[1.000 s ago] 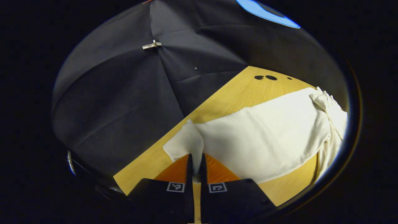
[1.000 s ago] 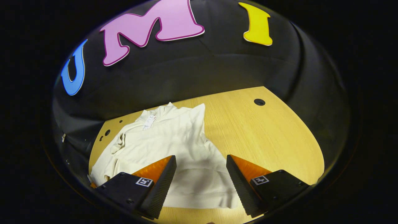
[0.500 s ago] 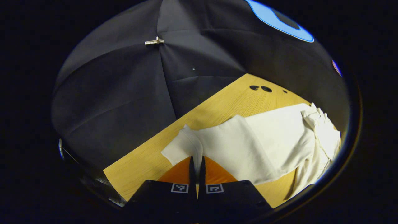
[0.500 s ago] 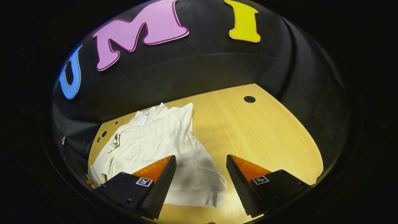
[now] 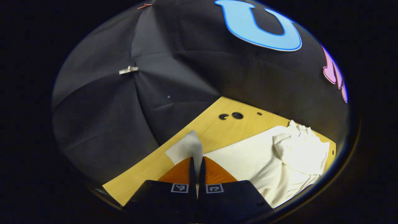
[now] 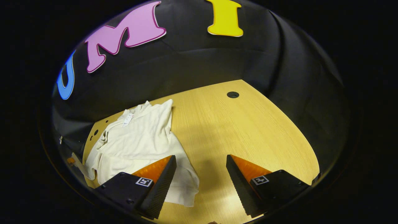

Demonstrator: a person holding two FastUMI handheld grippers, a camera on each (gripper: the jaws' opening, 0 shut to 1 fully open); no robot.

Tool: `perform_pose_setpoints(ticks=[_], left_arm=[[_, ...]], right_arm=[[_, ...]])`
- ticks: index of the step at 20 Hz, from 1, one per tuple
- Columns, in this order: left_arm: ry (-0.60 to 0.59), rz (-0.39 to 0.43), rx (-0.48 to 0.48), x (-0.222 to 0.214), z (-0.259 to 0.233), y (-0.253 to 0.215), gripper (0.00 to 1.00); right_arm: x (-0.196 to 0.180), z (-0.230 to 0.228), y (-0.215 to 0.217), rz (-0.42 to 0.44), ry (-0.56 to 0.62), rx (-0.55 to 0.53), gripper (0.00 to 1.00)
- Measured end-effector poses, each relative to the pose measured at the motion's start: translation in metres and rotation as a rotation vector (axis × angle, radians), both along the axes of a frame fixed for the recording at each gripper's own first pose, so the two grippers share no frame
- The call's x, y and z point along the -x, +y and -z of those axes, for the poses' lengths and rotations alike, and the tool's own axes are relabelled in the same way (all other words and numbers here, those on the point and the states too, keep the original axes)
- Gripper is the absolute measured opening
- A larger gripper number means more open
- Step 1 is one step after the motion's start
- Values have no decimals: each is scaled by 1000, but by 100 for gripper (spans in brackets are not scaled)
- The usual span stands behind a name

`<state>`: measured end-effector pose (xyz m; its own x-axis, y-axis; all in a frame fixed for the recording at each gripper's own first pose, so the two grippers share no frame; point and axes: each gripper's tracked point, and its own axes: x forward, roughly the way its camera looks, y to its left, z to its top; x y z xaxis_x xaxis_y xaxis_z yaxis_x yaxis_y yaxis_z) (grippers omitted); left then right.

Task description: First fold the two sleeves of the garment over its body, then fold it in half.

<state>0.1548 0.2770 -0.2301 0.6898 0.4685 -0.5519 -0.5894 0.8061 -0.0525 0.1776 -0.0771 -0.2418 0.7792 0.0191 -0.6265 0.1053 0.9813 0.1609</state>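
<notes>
A cream long-sleeved garment [image 6: 133, 140] lies on the left part of the wooden table [image 6: 248, 124], collar toward the far wall, with one sleeve folded across its body. In the left gripper view the garment [image 5: 279, 155] spreads to the right, bunched at its far end. My left gripper [image 5: 196, 160] is shut on the sleeve cuff [image 5: 185, 147], which stands up from between the fingers above the table [image 5: 214, 130]. My right gripper [image 6: 201, 157] is open over bare wood beside the garment's hem, holding nothing.
Two dark holes [image 5: 230, 116] sit near the table's far corner beyond the cuff. Another round hole [image 6: 232, 94] lies at the far right of the tabletop. A small clip [image 5: 128, 70] holds the black cloth wall. Bare wood spreads to the right of the garment.
My left gripper has lifted and swung with the cuff, so the sleeve now lies shorter and closer to the body. The right gripper has drifted right, off the garment's hem.
</notes>
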Motion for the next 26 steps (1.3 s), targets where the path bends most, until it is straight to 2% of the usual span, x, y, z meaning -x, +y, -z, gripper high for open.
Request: perform_pose_setpoints(ticks=[5, 8, 12, 13, 16, 20, 22, 23, 24, 26], left_arm=[[-63, 141, -50, -89, -48, -64, 6], [-97, 250, -57, -137, -66, -124, 6], [-96, 414, -78, -179, -63, -223, 6], [-99, 453, -84, -186, -62, -249, 10], [-113, 543, -89, -208, -60, -318, 6], [-127, 666, -85, -225, -59, -395, 6], [-130, 698, -70, -230, -55, -427, 6], [-132, 707, -56, -231, -54, -441, 10], [-131, 711, -40, -233, -52, -454, 6], [-116, 715, -11, -234, -42, -469, 7]], right_arm=[[10, 14, -34, 66, 7, 3, 98], [15, 21, -49, 96, 18, -7, 99], [23, 26, -64, 102, 30, -8, 99], [24, 26, -67, 103, 34, -9, 99], [32, 28, -71, 106, 57, -45, 99], [43, 41, -81, 80, 82, -6, 99], [47, 44, -87, 82, 94, -7, 99], [48, 45, -89, 85, 99, -12, 99], [49, 46, -92, 91, 102, -18, 99], [49, 45, -95, 99, 100, -27, 99]])
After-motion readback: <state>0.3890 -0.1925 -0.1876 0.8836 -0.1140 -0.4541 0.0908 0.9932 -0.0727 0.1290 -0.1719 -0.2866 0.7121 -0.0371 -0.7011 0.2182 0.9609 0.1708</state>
